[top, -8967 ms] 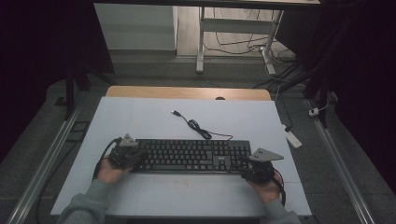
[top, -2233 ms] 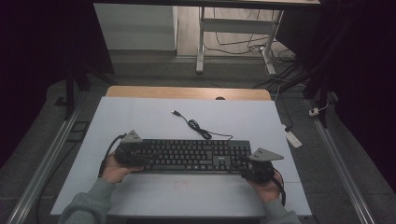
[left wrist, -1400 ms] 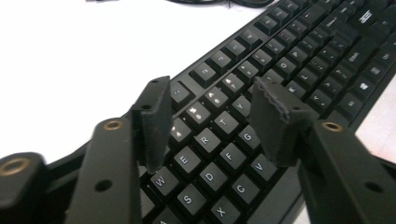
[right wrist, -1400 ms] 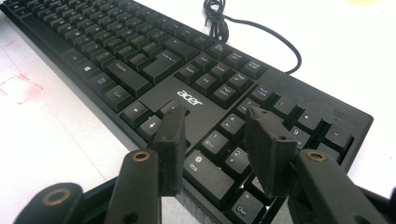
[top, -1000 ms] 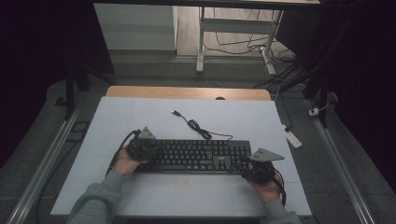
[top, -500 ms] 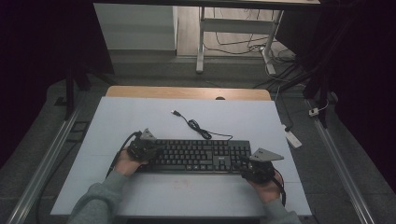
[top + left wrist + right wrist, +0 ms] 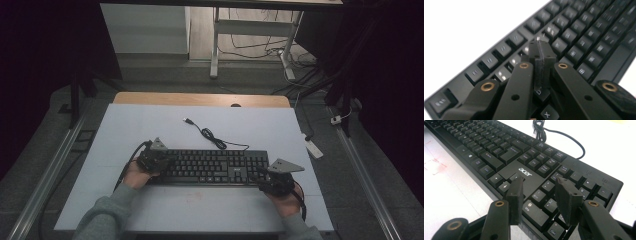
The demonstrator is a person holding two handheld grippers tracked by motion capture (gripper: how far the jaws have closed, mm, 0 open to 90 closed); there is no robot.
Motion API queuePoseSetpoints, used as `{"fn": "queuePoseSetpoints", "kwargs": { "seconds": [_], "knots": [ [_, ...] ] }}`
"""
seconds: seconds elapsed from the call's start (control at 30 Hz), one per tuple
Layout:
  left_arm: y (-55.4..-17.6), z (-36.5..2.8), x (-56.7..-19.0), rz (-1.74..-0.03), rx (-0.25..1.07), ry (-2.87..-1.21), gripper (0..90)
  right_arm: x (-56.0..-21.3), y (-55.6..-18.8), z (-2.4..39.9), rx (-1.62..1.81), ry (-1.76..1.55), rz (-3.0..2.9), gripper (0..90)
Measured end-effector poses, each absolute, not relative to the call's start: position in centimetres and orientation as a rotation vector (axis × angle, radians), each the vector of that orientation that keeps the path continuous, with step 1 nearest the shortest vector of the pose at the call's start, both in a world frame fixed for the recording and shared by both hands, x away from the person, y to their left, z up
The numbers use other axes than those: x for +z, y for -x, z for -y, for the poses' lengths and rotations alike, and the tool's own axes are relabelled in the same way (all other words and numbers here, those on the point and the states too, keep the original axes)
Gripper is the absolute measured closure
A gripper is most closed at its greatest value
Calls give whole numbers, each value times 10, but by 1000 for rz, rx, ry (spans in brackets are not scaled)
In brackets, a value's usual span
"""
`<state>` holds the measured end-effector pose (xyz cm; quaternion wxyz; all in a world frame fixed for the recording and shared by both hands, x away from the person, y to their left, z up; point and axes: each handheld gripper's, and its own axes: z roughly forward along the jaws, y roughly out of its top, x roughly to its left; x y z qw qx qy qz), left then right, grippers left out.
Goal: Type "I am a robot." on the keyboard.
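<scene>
A black Acer keyboard [image 7: 210, 167] lies across the near half of the white table [image 7: 145, 125], its cable [image 7: 210, 135] coiled loosely behind it. My left gripper [image 7: 166, 161] is over the keyboard's left end. In the left gripper view its jaws are shut [image 7: 539, 47], pads pressed together, tips down on the letter keys [image 7: 579, 32]. My right gripper [image 7: 263, 176] is at the keyboard's near right corner. Its jaws stand apart [image 7: 540, 190] just above the number pad [image 7: 544, 187], with nothing pinched between them.
The cable's USB plug [image 7: 187, 121] lies loose on the table behind the keyboard. A faint red mark [image 7: 434, 166] is on the table in front of the keyboard. A white power strip [image 7: 315, 147] lies on the floor to the right, and metal rails [image 7: 60, 160] run along both sides.
My left gripper has moved from the keyboard's left end rightward onto the keys, and has stayed there over the last second. The right gripper and the keyboard have not moved.
</scene>
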<state>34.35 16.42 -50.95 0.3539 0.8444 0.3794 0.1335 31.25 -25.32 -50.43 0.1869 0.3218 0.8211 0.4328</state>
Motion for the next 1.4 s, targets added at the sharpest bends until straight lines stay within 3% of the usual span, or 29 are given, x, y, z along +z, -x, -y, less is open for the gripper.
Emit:
{"fn": "queuePoseSetpoints", "kwargs": {
  "seconds": [0.1,0.37,0.6,0.77,1.2,1.4],
  "knots": [
    [-340,-170,-500,-971,357,-2129,864,-504,-312,253,1208,-908,-2309,586],
    [-334,-181,-491,-1002,345,-2063,547,-504,-313,252,1225,-902,-2311,586],
    [-331,-189,-485,-1036,330,-2024,362,-504,-312,253,1225,-903,-2308,586],
    [-330,-194,-482,-1034,314,-2020,315,-504,-312,252,1225,-899,-2315,585],
    [-332,-196,-484,-1040,297,-2034,303,-501,-313,246,1245,-884,-2330,565],
    [-332,-194,-485,-1039,293,-2042,301,-496,-314,235,1302,-859,-2338,514]
  ]
}}
